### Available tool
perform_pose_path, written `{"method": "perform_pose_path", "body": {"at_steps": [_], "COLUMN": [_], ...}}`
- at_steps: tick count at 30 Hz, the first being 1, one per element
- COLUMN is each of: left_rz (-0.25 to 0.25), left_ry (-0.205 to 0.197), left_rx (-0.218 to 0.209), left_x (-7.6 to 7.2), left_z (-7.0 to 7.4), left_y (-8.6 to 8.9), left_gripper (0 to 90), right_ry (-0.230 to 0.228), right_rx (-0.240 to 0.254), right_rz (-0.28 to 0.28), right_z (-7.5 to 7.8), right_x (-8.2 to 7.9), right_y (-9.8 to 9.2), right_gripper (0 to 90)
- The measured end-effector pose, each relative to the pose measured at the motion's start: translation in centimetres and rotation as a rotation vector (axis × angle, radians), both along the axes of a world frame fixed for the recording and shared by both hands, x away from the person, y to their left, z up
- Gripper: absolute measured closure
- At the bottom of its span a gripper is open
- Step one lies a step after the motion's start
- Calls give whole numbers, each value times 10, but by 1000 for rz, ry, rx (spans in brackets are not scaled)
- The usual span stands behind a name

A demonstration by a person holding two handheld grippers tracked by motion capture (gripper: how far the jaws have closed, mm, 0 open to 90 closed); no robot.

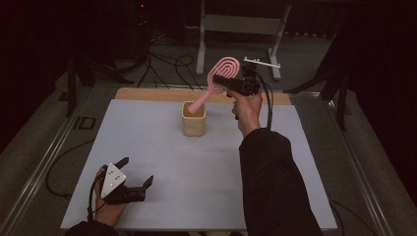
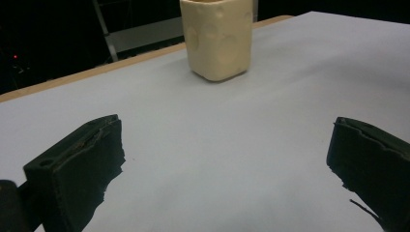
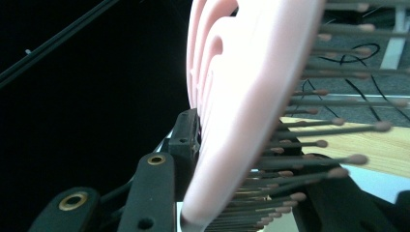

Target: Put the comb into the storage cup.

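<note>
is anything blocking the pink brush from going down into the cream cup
Nothing visible does. The right gripper is shut on the pink brush by its head, and the handle tip already sits at the cup mouth. The left gripper rests open at the near table edge, well away from the cup.

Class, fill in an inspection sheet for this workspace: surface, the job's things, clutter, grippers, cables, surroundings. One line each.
Surface: pale grey table with a wooden strip along the far edge.
Job's things: pink hairbrush, held tilted, handle end at the mouth of the cream cup; how far in it reaches cannot be told. The cup stands upright near the far edge.
Clutter: nothing seen on the table.
Grippers: right gripper shut on the brush head, raised above the table; left gripper open, holding nothing, low at the near left corner.
Cables: one trails from each gripper; more lie on the floor beyond the table.
Surroundings: dark room, metal stand behind the table.
</note>
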State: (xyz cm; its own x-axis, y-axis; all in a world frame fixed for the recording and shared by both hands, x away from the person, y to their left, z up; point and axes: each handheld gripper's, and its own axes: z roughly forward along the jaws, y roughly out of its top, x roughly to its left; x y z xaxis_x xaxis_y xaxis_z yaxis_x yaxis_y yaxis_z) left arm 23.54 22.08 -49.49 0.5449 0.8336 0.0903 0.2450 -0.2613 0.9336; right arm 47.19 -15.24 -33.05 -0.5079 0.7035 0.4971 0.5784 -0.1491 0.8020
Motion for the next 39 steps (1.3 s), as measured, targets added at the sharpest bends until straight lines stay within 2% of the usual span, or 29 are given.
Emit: {"method": "perform_pose_path", "body": {"at_steps": [15, 39], "left_rz": [3, 4], "left_ry": [0, -1], "left_rx": [-4, -3], "left_x": [-1, -1], "left_z": [0, 0], "left_y": [0, 1], "left_gripper": [0, 0], "right_ry": [16, 10], "right_rx": [9, -9], "right_rz": [-42, -65], "right_z": [-11, -19], "right_x": [6, 7], "right_y": [-7, -2], "right_gripper": [637, 636]}}
